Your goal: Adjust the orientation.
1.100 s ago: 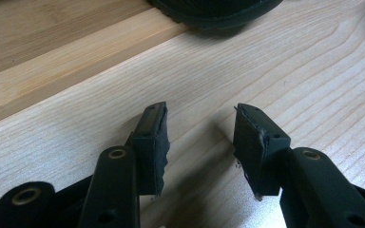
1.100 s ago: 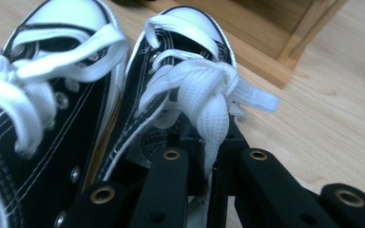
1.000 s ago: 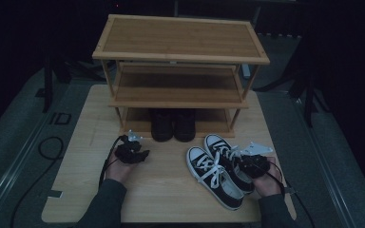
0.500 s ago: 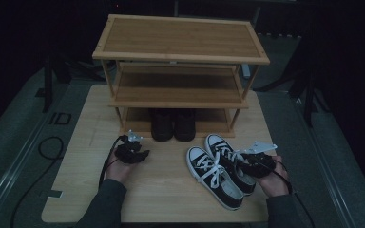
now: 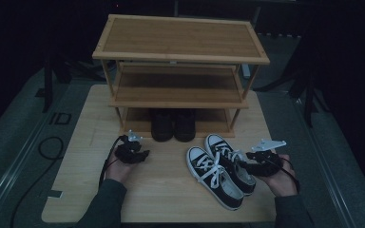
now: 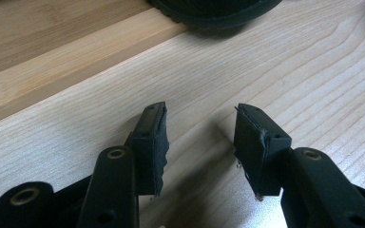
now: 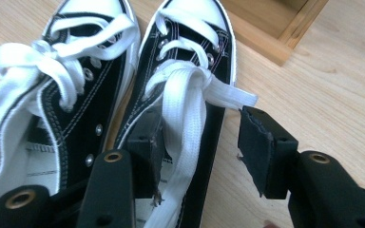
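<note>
High view: at lower right of the frame the right gripper [image 5: 247, 164] sits at the heel end of the right-hand sneaker [image 5: 230, 161] of a black-and-white pair, below the shoe rack [image 5: 180, 61]; its jaws have just been opening. The left gripper [image 5: 140, 153] rests at centre left over the table [image 5: 171, 199].

Left gripper view: jaws parted, nothing between them, bare wood beneath.

Right gripper view: jaws spread, one inside the shoe's collar, one outside its wall, pads not pressing. The sneaker [image 7: 190, 95] is black canvas with a white toe cap and loosely knotted white laces.

Judging from this, the pair has just been set down; next, the gripper should lift clear of the collar.
</note>
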Motion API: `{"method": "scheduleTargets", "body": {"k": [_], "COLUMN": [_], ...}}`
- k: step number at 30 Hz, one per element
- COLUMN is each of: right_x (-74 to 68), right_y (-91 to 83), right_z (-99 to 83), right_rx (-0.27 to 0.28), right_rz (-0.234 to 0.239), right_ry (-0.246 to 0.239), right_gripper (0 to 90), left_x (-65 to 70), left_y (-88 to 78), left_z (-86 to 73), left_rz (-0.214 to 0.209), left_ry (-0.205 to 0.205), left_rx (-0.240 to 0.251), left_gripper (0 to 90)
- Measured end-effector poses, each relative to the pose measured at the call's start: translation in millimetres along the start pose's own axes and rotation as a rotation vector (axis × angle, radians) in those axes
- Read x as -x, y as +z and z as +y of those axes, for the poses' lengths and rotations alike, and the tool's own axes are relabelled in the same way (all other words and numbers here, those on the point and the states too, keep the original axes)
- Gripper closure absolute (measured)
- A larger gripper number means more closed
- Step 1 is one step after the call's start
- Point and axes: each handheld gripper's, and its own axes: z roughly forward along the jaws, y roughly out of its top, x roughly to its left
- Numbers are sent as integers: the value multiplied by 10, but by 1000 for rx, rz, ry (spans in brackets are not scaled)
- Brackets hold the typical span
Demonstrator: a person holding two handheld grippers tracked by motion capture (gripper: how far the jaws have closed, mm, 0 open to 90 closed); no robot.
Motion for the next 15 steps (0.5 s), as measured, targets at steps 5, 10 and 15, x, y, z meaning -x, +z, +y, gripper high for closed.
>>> {"method": "scheduleTargets", "body": {"k": [5,10,15], "right_x": [-9,-41,-93], "right_y": [-108,-168,-201], "right_z": [23,47,71], "right_rx": [22,27,33], "right_rz": [-2,0,15], "right_ry": [-5,-18,-32], "right_gripper": [487,468,445], "left_x": [1,5,5], "left_y": [0,3,3], "left_z": [-1,-1,-2], "left_rz": [0,-1,-1], "left_ry": [-1,-8,-8], "left_rx": [1,6,6], "left_gripper": [549,549,548]}}
